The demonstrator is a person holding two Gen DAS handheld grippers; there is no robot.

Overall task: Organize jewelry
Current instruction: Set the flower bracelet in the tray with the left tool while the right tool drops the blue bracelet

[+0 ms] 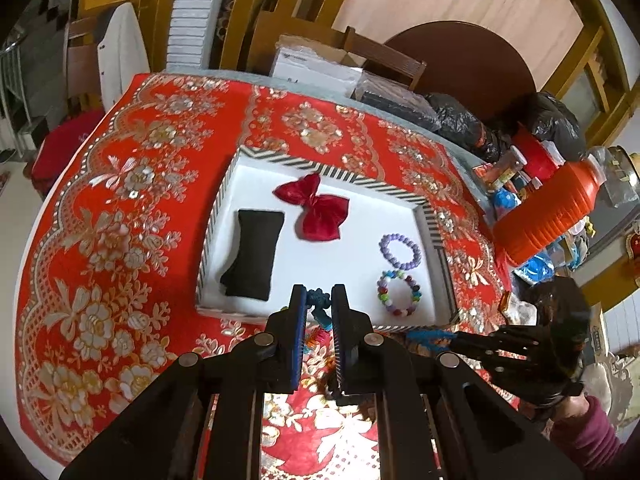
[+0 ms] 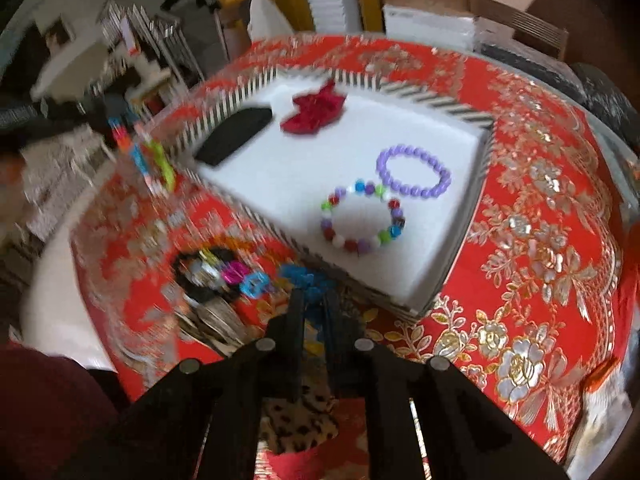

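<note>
Our left gripper [image 1: 319, 300] is pinching a teal-and-multicoloured bead chain [image 1: 318, 307], which we are carrying toward the striped-rimmed white tray [image 1: 362, 178]; next, releasing inside.

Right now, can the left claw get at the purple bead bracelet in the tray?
Probably not yet: the left claw is shut on a blue chain. The purple bracelet itself lies uncovered in the tray.

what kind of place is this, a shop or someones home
Most likely a home, probably a dining or living room. A round table wears a red floral tablecloth, wooden chairs stand behind it, and an orange thermos sits among everyday clutter at the table's edge.
</note>
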